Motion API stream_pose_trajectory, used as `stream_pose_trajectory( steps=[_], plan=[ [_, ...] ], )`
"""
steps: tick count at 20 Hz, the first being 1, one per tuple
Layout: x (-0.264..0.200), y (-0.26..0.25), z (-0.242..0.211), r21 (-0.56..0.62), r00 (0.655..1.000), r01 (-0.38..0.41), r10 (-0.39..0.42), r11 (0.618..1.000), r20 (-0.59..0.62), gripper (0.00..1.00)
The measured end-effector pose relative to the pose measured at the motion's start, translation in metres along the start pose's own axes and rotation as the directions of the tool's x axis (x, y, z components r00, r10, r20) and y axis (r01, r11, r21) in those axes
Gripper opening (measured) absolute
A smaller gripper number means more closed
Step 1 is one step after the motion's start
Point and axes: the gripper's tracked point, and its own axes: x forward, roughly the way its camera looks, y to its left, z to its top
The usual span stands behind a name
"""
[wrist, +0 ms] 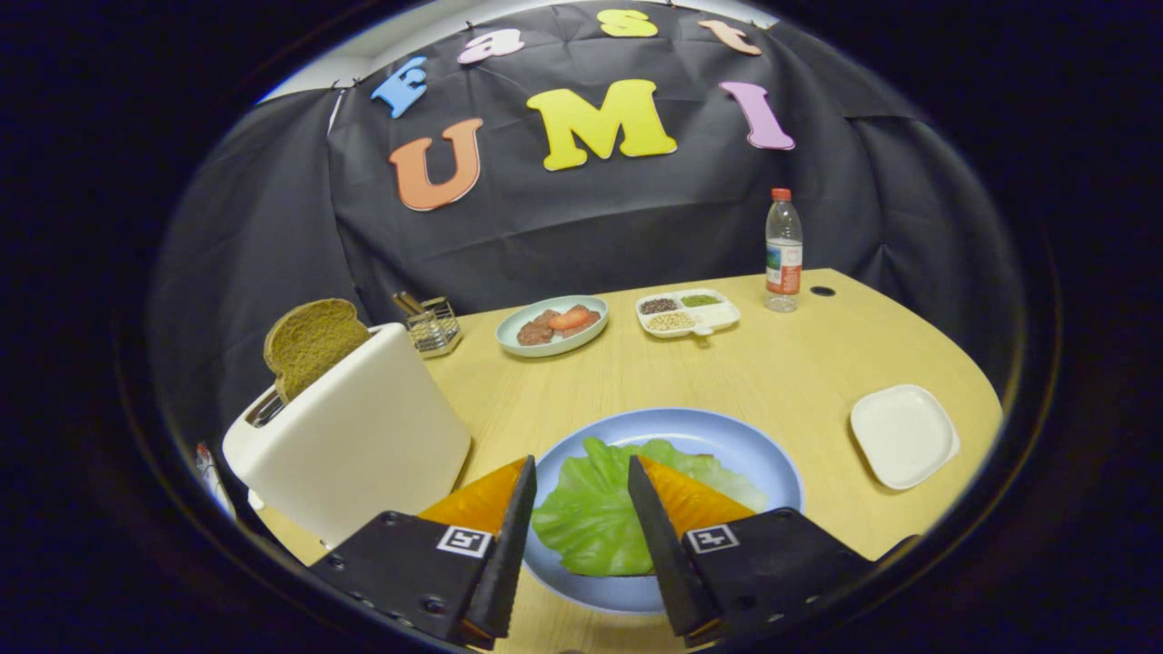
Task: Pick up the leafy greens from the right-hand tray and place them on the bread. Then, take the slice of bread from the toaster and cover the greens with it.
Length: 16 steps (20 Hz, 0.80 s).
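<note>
Leafy greens (pixel 591 518) on blue plate (pixel 727 436), between open gripper (pixel 581 477) fingers

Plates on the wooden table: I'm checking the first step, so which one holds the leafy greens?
The large blue round plate between the open gripper fingers holds the green lettuce leaf. The white square plate is bare; the pale green plate holds meat.
</note>
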Motion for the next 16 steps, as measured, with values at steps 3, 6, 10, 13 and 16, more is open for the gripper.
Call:
stream_pose_trajectory(
  steps=[3,6,10,13,16],
  plan=[
    [-0.018,-0.006,0.015,-0.014,0.997,0.025,-0.024,1.0,0.076,0.78],
    [-0.044,-0.012,0.032,-0.029,0.986,0.051,-0.045,0.998,0.163,0.92],
    [-0.081,-0.016,0.052,-0.052,0.965,0.085,-0.069,0.995,0.254,0.96],
    [-0.107,-0.007,0.072,-0.076,0.949,0.107,-0.079,0.991,0.305,0.96],
    [-0.124,0.022,0.087,-0.107,0.937,0.091,-0.049,0.99,0.347,0.96]
  ],
)
